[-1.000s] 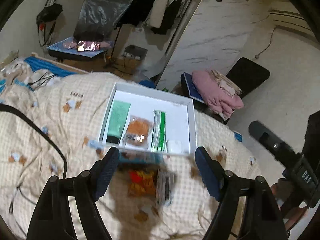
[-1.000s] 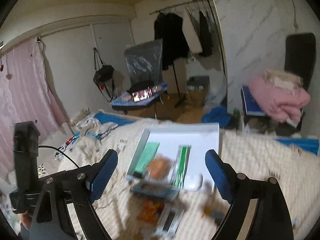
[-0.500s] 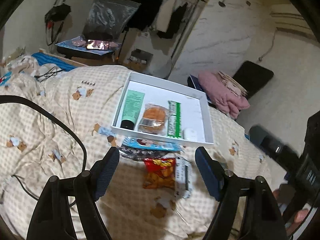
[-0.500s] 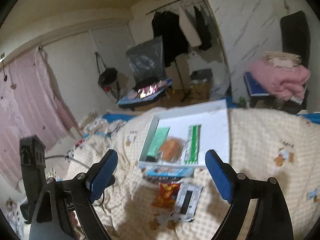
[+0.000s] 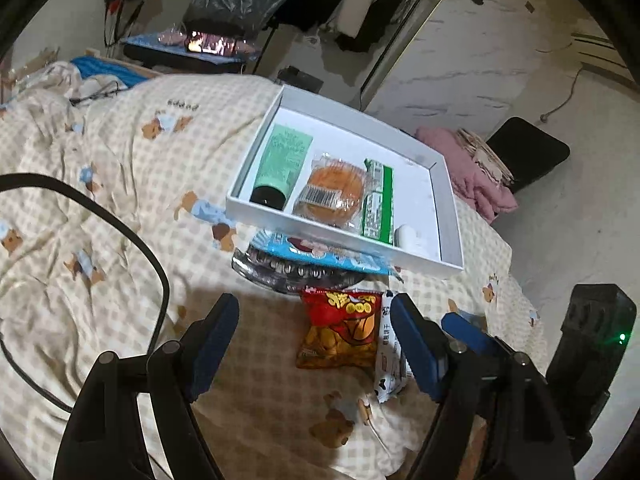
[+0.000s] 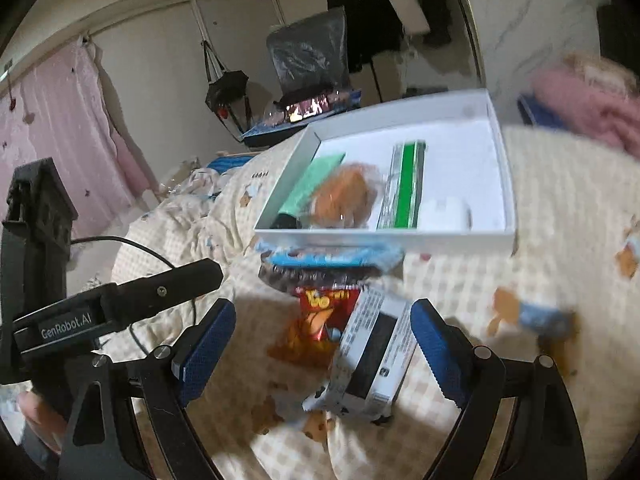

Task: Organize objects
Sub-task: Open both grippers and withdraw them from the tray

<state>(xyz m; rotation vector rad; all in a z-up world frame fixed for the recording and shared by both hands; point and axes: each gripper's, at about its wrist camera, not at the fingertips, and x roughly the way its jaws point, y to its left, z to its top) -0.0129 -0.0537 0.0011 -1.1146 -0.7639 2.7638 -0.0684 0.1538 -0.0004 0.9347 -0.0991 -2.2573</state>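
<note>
White box [image 5: 446, 196] is seen lying on the bear-print quilt [image 5: 120, 152]. Inside it, a green tube [image 5: 282, 160], a wrapped orange pastry [image 5: 334, 188], a green-and-white packet [image 5: 378, 204] and a small white object [image 5: 408, 236] are laid side by side. A blue snack bag [image 5: 316, 250] is tucked partly under the box's near wall. A red snack bag [image 5: 340, 328] is lying just below that, with a white-and-black pack [image 6: 376, 352] touching its right edge. Left gripper [image 5: 314, 340] is held wide apart above the red bag, nothing gripped. Right gripper [image 6: 320, 348] is likewise spread, empty, over the white-and-black pack. Right wrist view is motion-blurred.
</note>
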